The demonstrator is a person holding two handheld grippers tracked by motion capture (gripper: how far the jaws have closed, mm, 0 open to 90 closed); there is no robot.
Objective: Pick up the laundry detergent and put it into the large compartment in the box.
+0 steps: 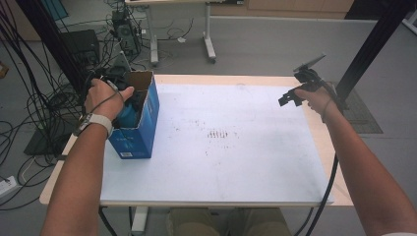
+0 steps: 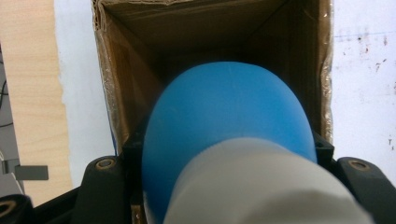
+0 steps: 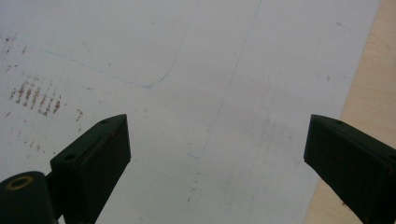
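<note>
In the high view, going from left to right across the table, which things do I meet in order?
Left hand → blue cardboard box, open at the top, with a blue object in it → white table sheet, with brown stains near its middle → right gripper → right hand.
</note>
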